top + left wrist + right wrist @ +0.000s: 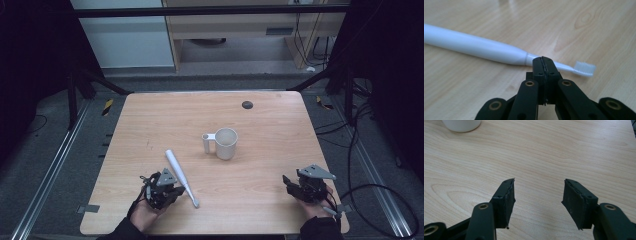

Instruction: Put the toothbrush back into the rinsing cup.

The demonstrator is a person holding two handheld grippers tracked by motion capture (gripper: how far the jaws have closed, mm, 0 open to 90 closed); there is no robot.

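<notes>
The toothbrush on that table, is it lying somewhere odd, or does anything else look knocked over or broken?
Nothing stands out. The toothbrush lies flat on the wooden table, just beyond the shut left gripper. The white cup stands upright, nothing spilled. The right gripper is open over bare wood.

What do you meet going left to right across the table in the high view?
left gripper → toothbrush → mug → dark round spot far back → right gripper.
</notes>
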